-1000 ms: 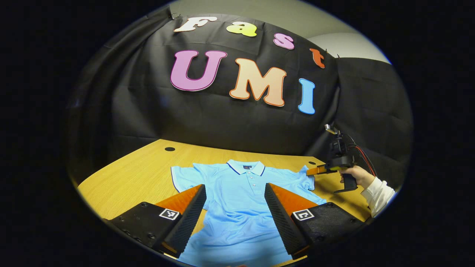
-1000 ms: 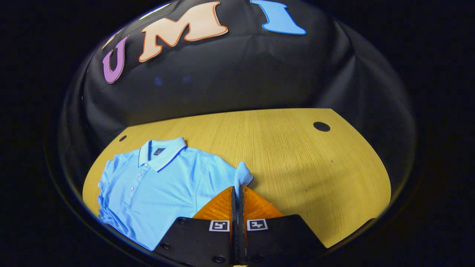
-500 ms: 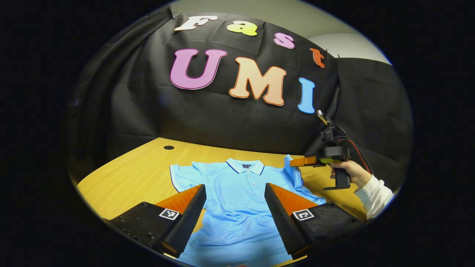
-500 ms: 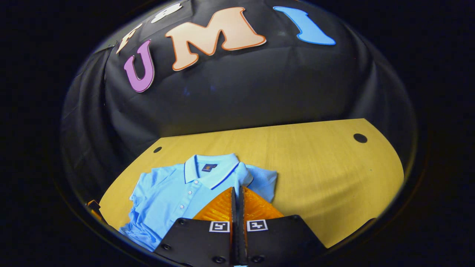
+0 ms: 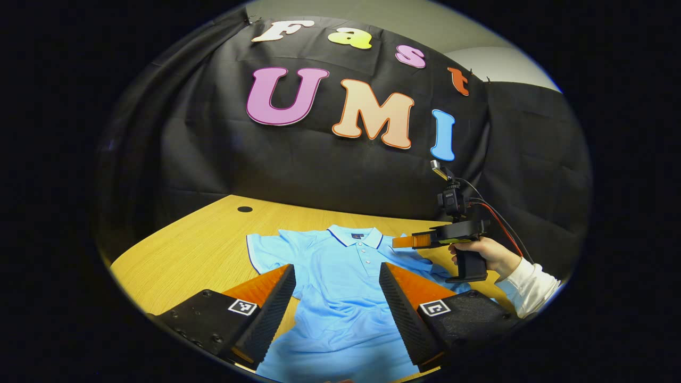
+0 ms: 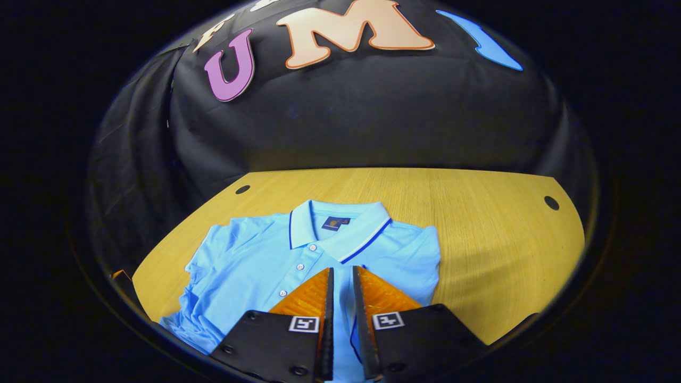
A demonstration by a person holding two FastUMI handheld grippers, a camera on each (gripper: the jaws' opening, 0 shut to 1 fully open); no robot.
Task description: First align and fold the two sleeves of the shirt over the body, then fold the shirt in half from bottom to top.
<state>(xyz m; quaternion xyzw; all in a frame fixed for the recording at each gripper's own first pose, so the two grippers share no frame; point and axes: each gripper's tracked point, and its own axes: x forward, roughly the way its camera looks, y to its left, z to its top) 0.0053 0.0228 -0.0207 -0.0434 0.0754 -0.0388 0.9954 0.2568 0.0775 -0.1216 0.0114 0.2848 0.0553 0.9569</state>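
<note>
Now, step: the first sleeve fold is in hand, judging by the right side of the shirt [image 6: 276, 260], which lies doubled over the body with a straight edge; the other sleeve [image 5: 260, 252] is spread flat on the table [image 5: 186, 250]
Right gripper [image 6: 340, 276]: fingers parted by a narrow gap, blue cloth showing between them; whether they pinch that cloth or have let it go, I cannot tell
Right gripper, position: low over the chest of the shirt, just below the collar [image 6: 340, 229], near the buttons
Left gripper [image 5: 337, 276]: wide open, holding nothing; hovering over the lower body of the shirt, cloth visible between its fingers
Shirt, place: face up in the middle of the table, collar toward the booth wall (hem out of sight beneath the grippers)
Hand [image 5: 481, 252]: grips the handle of the right gripper, white cuff behind it
Next move: likely freeing the folded sleeve, then the left gripper reaching for the flat sleeve; it calls for a pinch at the sleeve's outer edge
</note>
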